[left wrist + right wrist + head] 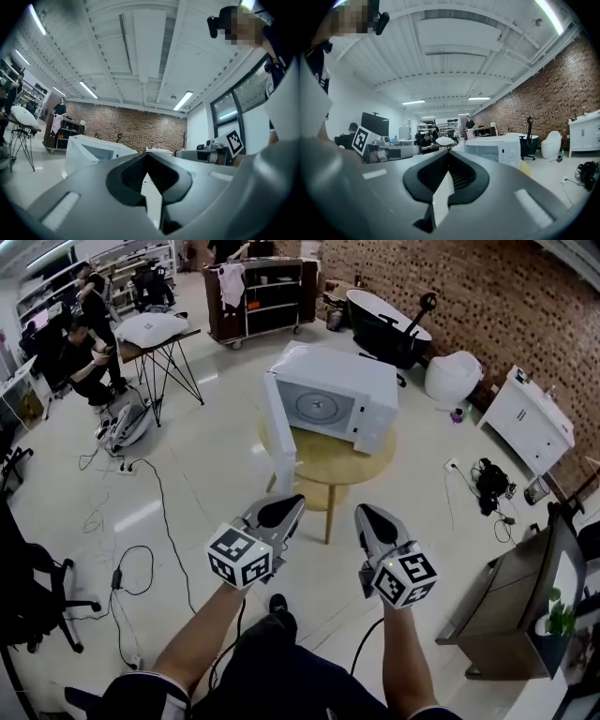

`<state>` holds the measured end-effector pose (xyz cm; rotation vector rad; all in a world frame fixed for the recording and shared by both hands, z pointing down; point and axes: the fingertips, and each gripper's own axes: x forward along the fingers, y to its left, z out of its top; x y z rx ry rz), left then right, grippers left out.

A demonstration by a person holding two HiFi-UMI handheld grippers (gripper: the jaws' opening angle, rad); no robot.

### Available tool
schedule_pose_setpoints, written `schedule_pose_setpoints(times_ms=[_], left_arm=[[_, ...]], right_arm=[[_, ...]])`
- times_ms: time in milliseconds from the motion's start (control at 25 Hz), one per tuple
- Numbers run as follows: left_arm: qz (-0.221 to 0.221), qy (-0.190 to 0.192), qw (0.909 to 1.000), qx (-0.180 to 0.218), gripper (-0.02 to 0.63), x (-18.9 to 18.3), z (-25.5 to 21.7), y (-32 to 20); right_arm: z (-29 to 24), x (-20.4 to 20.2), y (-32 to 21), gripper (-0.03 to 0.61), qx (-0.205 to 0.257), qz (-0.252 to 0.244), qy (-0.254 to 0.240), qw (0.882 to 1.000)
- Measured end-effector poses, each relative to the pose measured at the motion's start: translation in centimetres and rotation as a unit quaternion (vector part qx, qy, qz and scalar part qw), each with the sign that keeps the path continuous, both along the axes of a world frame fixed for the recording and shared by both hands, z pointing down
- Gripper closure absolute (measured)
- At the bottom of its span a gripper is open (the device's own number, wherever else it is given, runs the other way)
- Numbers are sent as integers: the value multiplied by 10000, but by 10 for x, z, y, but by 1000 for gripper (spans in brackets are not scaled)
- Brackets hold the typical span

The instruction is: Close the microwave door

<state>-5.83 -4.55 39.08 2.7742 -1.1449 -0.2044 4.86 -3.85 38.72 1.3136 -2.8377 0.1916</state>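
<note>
A white microwave (pixel 342 395) stands on a small round wooden table (pixel 328 463) ahead of me. Its door (pixel 281 435) hangs wide open on the left side, edge-on towards me, showing the round turntable inside. Both grippers are held low, short of the table and apart from the microwave. My left gripper (pixel 289 504) points at the door's near edge, jaws together with nothing in them. My right gripper (pixel 366 514) is beside it, also shut and empty. The microwave (pixel 93 149) shows beyond the left gripper (pixel 148 155), and the microwave (pixel 493 148) shows right of the right gripper (pixel 448 154).
Cables (pixel 141 559) trail over the white floor at left, near a black office chair (pixel 37 601). A dark desk (pixel 511 606) stands at right. Further back are a folding stand with a cushion (pixel 155 332), a black shelf cart (pixel 264 294), a black bathtub (pixel 384 326) and a white cabinet (pixel 527 418). People sit at far left (pixel 82 357).
</note>
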Motion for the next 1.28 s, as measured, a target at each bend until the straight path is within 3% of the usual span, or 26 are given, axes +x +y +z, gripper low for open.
schedule_pose_setpoints(times_ms=[280, 520, 760, 960, 1280], left_arm=[[-282, -166, 9994, 126, 601, -40, -13, -92], [-411, -437, 9982, 34, 601, -68, 1, -136], [-523, -643, 9961, -290, 601, -89, 35, -155], [-492, -737, 9941, -632, 601, -84, 72, -161], [-423, -780, 9937, -682, 602, -70, 79, -171]], right_arm=[[-5, -35, -88, 577, -10, -202, -30, 9998], [-1, -64, -134, 577, 13, -453, -56, 9990], [10, -88, -160, 577, -101, -640, -27, 9979], [12, -88, -176, 577, -154, -724, -23, 9973], [11, -81, -198, 577, -151, -775, -54, 9969]])
